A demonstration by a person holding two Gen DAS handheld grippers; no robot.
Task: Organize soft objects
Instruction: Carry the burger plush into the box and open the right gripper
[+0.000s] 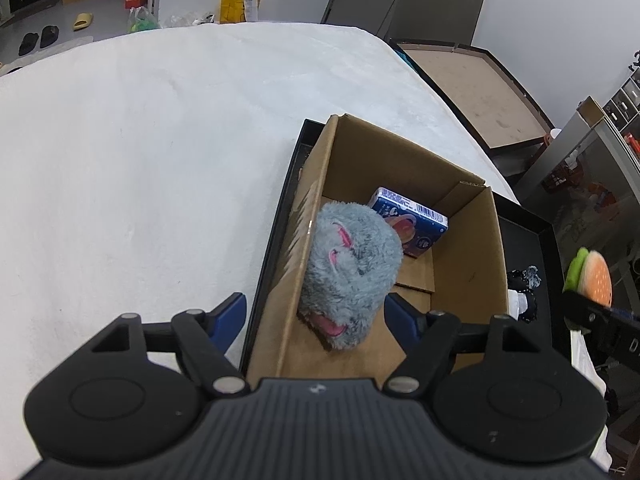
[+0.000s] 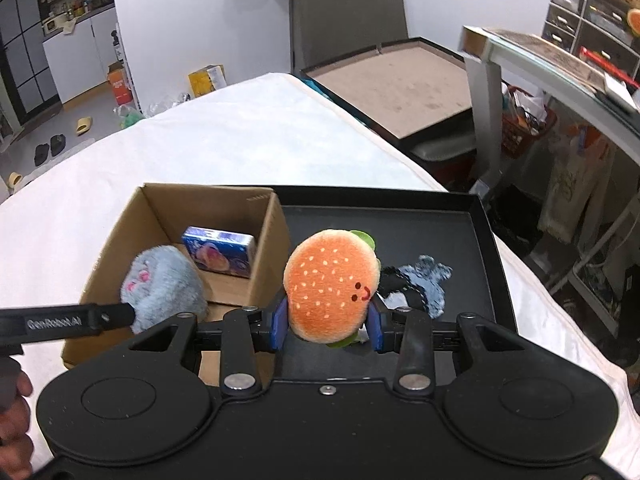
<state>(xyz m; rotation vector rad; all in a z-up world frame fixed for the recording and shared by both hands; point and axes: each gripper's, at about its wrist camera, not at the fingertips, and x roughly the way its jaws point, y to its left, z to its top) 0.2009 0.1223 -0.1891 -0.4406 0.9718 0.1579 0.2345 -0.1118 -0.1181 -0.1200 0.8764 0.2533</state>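
Observation:
A cardboard box (image 1: 464, 248) stands in the left part of a black tray (image 2: 480, 240). A grey fluffy plush (image 1: 352, 276) with pink marks lies in the box beside a blue tissue pack (image 1: 412, 224). My left gripper (image 1: 316, 316) is open, its blue pads wide on either side of the plush and the box's left wall. My right gripper (image 2: 330, 326) is shut on a burger plush (image 2: 332, 284) and holds it above the tray. The burger plush also shows in the left wrist view (image 1: 592, 276). A dark grey-and-black soft item (image 2: 420, 284) lies in the tray.
The tray rests on a white cloth-covered surface (image 1: 160, 160). Beyond its right edge stand a brown framed board (image 2: 392, 92), a grey chair (image 2: 348, 8) and a metal table with clutter (image 2: 560, 100). The box also shows in the right wrist view (image 2: 120, 248).

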